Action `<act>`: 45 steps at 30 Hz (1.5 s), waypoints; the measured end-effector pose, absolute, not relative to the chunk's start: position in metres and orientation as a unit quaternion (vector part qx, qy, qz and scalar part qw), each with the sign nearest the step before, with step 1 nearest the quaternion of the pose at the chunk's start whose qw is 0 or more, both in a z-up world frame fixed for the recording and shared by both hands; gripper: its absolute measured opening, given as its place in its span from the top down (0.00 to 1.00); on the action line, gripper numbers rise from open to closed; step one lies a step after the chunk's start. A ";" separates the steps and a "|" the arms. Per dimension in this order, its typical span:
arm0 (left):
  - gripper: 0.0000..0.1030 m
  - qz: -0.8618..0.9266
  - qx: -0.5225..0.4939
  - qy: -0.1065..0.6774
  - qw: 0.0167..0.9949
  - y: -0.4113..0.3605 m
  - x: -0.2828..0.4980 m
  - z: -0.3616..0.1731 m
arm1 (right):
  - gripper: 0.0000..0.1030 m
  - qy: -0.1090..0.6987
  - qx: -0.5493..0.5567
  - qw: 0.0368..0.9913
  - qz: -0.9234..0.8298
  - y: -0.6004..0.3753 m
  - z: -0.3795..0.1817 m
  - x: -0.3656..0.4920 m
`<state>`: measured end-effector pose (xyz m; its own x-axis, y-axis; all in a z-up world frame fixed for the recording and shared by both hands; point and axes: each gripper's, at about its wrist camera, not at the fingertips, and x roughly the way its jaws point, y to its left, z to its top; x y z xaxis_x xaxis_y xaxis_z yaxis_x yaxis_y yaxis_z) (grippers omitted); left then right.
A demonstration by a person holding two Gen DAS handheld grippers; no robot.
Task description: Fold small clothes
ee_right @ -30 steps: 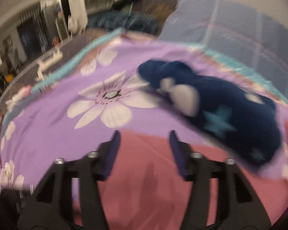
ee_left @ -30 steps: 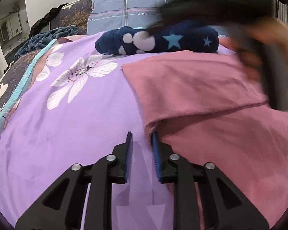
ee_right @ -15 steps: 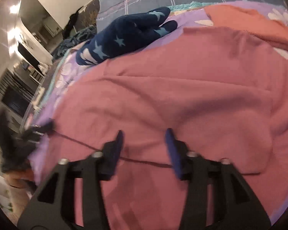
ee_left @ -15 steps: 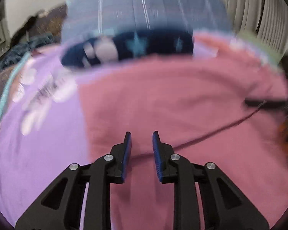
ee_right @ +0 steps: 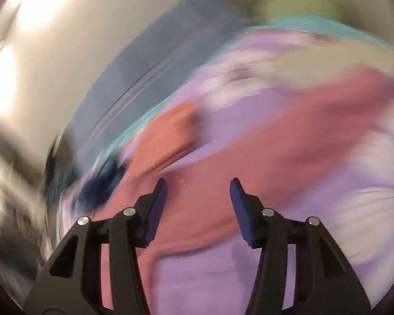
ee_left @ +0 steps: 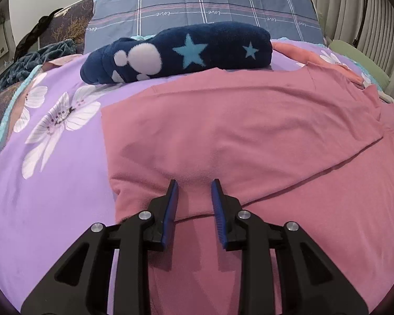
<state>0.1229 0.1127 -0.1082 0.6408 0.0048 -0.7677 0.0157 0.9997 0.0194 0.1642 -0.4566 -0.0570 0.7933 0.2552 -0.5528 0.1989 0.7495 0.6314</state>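
Left wrist view: your left gripper (ee_left: 193, 193) hovers open over the pink shirt (ee_left: 249, 131), nothing pinched; its jaws have just been opening.
Shirt: now folded over itself on the bed (ee_left: 47, 183), nearer the left edge.
Right wrist view: blurred; your right gripper (ee_right: 198, 190) is open and empty, its jaws just closing a little.
Meaning: fold released; next crease due.
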 end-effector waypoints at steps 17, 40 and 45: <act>0.59 -0.030 0.010 0.419 0.908 0.067 0.150 -0.111 | 0.75 0.298 0.442 0.838 -0.120 -0.587 -0.098 0.171; 0.50 -0.065 -0.037 0.415 0.907 0.080 0.150 -0.112 | 0.85 0.428 0.117 0.838 0.317 -0.142 -0.089 0.182; 0.46 -0.080 -0.049 0.413 0.906 0.081 0.149 -0.108 | 0.84 0.466 0.118 0.818 0.315 -0.145 -0.118 0.175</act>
<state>0.1488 0.0807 -0.1082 0.6469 -0.1853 -0.7397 0.1039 0.9824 -0.1553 0.1750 -0.1454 -0.1178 0.3672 0.6258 -0.6881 -0.4054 0.7735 0.4871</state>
